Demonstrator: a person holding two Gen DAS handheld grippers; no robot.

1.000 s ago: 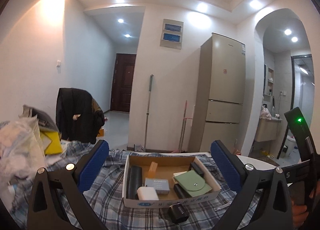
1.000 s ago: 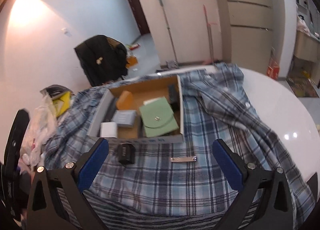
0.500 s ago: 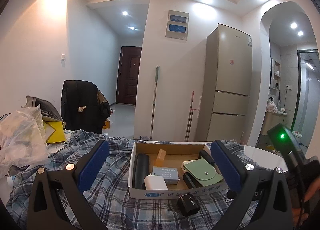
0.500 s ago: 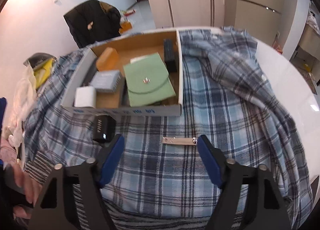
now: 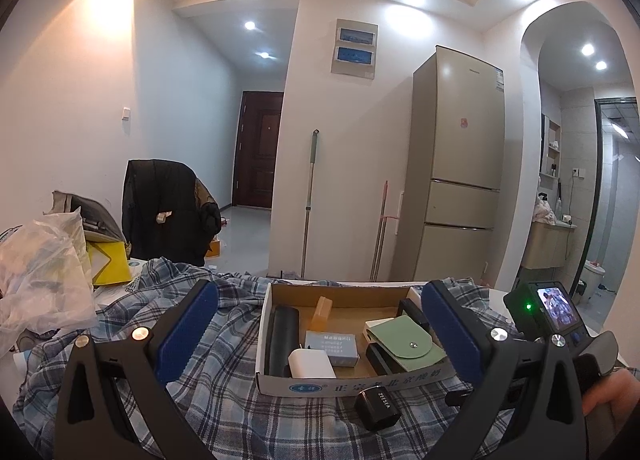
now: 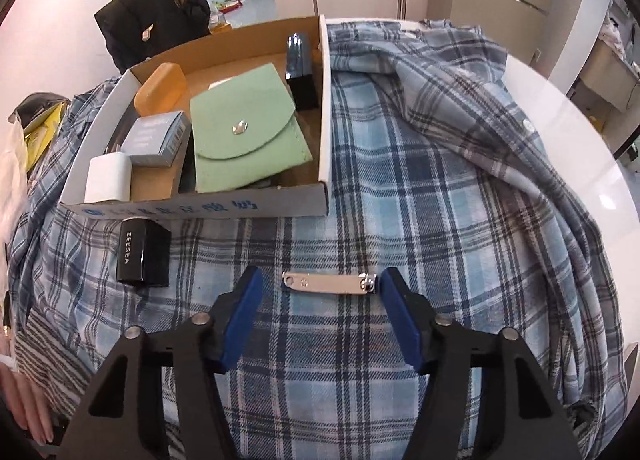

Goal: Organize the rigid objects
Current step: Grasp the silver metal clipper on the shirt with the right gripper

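Observation:
A flat silver metal bar (image 6: 329,283) lies on the plaid cloth (image 6: 420,188), in front of the cardboard box (image 6: 200,209). My right gripper (image 6: 322,275) points steeply down over the bar with its jaws closing. The bar lies between the blue pads (image 6: 244,312), with a gap still showing at its left end. A black ZEESEA box (image 6: 142,258) stands by the box's front wall. The box holds a green pouch (image 6: 248,128), a white charger (image 6: 108,178), a grey carton (image 6: 156,138) and an orange block (image 6: 160,88). My left gripper (image 5: 319,294) hovers level and open, facing the cardboard box (image 5: 320,388), with nothing between its fingers.
The cloth covers a round white table (image 6: 568,132). A crumpled plastic bag (image 5: 40,272) and yellow packet sit at the left. A chair with a black jacket (image 5: 164,204) stands behind. A hand (image 5: 608,392) holds the other gripper's handle at the left wrist view's right edge.
My right gripper has dropped toward the cloth and tipped downward, and its jaws have narrowed around the metal bar. The left gripper has stayed about where it was.

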